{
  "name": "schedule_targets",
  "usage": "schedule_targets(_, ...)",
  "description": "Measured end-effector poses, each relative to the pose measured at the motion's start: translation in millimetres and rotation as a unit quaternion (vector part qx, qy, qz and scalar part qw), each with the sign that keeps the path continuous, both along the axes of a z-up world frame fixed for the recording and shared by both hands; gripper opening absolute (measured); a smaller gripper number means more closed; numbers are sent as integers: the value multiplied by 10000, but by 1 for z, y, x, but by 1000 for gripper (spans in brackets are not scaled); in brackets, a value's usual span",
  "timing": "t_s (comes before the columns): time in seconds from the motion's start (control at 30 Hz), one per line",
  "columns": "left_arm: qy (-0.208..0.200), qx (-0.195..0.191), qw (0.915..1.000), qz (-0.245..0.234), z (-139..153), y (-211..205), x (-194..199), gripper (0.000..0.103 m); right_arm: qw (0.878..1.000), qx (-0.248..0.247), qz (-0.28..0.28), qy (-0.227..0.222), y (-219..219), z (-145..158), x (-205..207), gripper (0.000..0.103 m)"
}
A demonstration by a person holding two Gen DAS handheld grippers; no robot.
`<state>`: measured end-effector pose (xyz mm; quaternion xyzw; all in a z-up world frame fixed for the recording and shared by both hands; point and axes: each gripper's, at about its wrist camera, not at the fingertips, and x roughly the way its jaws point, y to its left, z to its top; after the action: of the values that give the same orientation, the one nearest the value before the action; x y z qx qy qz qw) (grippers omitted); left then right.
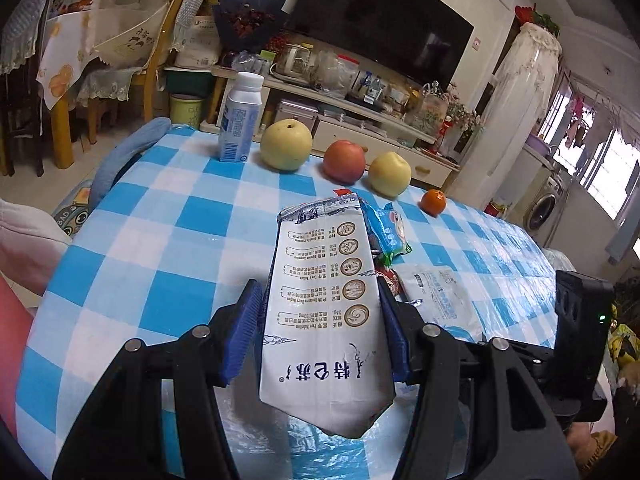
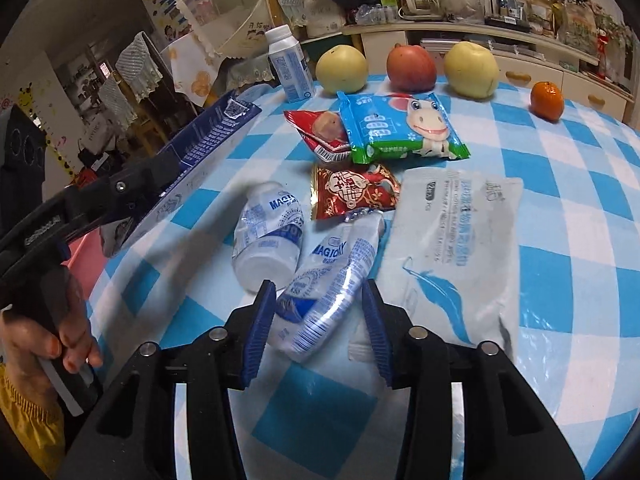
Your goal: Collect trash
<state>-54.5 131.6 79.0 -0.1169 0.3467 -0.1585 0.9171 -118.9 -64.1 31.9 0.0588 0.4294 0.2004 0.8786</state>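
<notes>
My left gripper (image 1: pixel 320 320) is shut on a flattened white milk carton (image 1: pixel 320 312) and holds it above the table; carton and gripper also show at the left of the right wrist view (image 2: pixel 192 152). My right gripper (image 2: pixel 320 316) is open around a crushed clear Magic Milk bottle (image 2: pixel 328 292) lying on the table, pads apart from it. A second crushed bottle (image 2: pixel 268 236) lies just left. Beyond are red snack wrappers (image 2: pixel 352 192), a blue-green wrapper (image 2: pixel 400 128) and a large white pouch (image 2: pixel 452 248).
On the blue-checked tablecloth (image 2: pixel 560 216) at the far edge stand an upright milk bottle (image 2: pixel 290 68), two yellow pears (image 2: pixel 342 70), a red apple (image 2: pixel 412 68) and an orange (image 2: pixel 547 100). A TV cabinet and chairs stand beyond.
</notes>
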Motion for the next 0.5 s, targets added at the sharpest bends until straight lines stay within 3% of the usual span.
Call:
schedule_targets(0.2,-113,8,9999,31,6,9,-3,58,9998,-174,-21,-81,11,-6,10,57)
schedule_targets(0.23,-116,-29,9999,42,6,11,-3,58,9999,-153,-26,-71,11,-7,12,48)
schedule_targets(0.3,-120,-69,9999,68,7,15,-3,58,9999,-120,1,-108,11,-7,13,46)
schedule_targets(0.43,-122,-142,9997,131,7,23,-2,58,9994,-139,27,-307,11,-1,11,31)
schedule_targets(0.5,-125,-128,9997,154,7,26,-3,58,9993,-165,52,-327,11,0,11,29)
